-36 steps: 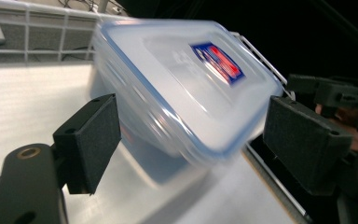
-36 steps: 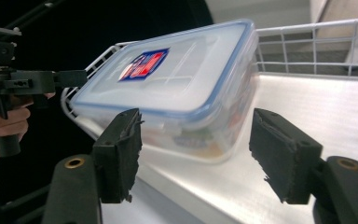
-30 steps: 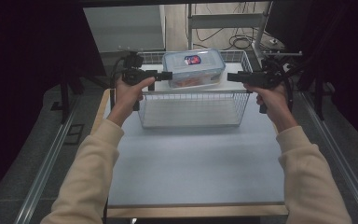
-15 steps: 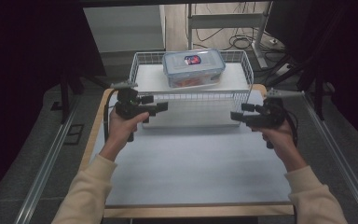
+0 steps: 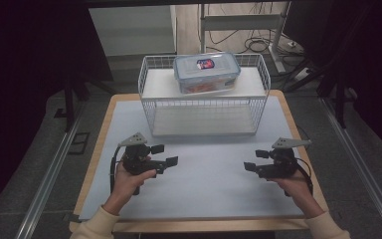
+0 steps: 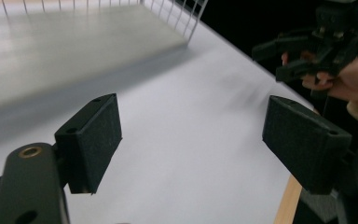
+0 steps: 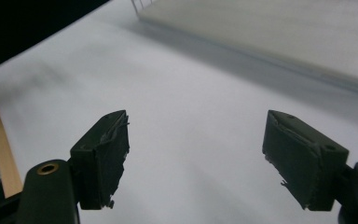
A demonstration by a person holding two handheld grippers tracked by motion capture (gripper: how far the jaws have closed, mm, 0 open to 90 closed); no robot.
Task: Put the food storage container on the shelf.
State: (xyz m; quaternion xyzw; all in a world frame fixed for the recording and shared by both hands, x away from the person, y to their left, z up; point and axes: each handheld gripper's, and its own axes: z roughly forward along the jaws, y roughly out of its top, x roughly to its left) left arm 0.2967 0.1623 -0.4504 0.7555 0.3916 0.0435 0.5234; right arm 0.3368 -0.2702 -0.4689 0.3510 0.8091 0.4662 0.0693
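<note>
We look down on a table (image 5: 104, 124) covered by a pale sheet (image 5: 204, 174), its wooden edge showing around the sheet. At twelve o'clock on it stands a white wire basket (image 5: 204, 107), its near side facing us. A clear plastic box (image 5: 206, 72) with a blue-rimmed lid and a small coloured label rests on top of the basket's far part, at about twelve o'clock from the basket's middle; something orange shows through its wall, though we cannot make out what it is.

The left gripper (image 5: 165, 155) sits at roughly eight o'clock from the basket, held in the left hand (image 5: 129, 177) just above the sheet, its jaws pointing toward three o'clock. In the left gripper view its two black pads stand wide apart with bare sheet between them, holding nothing.

The right gripper (image 5: 252, 160) is at about four o'clock from the basket, in the right hand (image 5: 291, 186), jaws pointing toward nine o'clock, so the two tools face each other, well apart. In the right gripper view its worn pads (image 7: 105, 156) are likewise spread wide over empty sheet, gripping nothing.
</note>
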